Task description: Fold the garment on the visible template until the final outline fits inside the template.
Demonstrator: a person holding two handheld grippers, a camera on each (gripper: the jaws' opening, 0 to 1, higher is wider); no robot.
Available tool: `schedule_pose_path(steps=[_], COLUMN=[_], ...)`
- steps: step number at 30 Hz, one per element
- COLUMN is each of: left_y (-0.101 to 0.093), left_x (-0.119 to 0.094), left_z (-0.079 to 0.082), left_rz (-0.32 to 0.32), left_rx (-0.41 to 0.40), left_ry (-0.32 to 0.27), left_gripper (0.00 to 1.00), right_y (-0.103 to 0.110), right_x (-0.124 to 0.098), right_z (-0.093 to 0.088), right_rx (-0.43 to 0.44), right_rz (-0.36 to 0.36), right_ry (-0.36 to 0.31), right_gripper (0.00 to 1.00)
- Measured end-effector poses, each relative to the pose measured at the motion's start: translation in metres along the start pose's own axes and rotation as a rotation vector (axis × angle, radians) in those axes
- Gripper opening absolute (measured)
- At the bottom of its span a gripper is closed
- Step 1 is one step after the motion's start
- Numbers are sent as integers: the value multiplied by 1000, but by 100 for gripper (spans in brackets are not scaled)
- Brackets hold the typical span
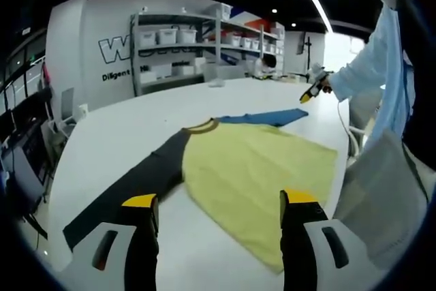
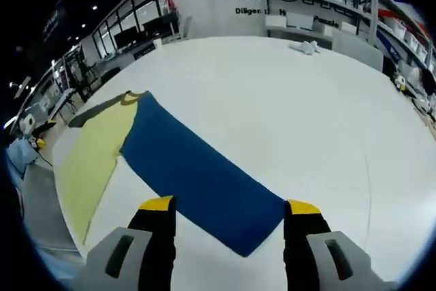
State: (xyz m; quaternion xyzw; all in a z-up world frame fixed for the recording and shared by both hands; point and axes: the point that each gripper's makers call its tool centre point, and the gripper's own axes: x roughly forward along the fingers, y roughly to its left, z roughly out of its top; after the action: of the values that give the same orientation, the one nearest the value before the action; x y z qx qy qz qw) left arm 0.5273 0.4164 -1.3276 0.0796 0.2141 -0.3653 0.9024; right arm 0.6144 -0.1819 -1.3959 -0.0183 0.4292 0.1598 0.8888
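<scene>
A long-sleeved garment lies flat on the white table (image 1: 136, 120). It has a yellow body (image 1: 252, 168), a dark grey sleeve (image 1: 129, 185) and a blue sleeve (image 1: 269, 118). My left gripper (image 1: 218, 204) is open, hovering over the near hem where the yellow body meets the dark sleeve. In the right gripper view the blue sleeve (image 2: 197, 172) runs toward me from the yellow body (image 2: 95, 151), and the right gripper (image 2: 225, 208) stands open just above the cuff end. In the left gripper view the right gripper (image 1: 312, 92) appears beyond the blue sleeve, held by a light-blue-sleeved hand.
Shelves (image 1: 184, 42) with white bins line the far wall. A small white object (image 2: 306, 47) lies at the table's far side. The person's body and grey apron (image 1: 381, 189) stand at the table's right edge. Chairs and desks (image 2: 129, 35) sit beyond the table.
</scene>
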Motion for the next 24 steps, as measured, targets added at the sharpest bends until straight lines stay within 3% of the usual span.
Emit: schedule_pose_path(steps=[16,24], left_y=[5,8], left_x=[3,1], left_z=[3,5], left_rz=[19,29], left_rx=[-7,-6], left_ry=[-3,-8], left_gripper=[71,71], right_y=[-17,-25], right_x=[17,17], right_z=[-7,-21], right_rx=[64,109], right_rz=[-30,-98], right_ry=[47,122], right_gripper=[57,39])
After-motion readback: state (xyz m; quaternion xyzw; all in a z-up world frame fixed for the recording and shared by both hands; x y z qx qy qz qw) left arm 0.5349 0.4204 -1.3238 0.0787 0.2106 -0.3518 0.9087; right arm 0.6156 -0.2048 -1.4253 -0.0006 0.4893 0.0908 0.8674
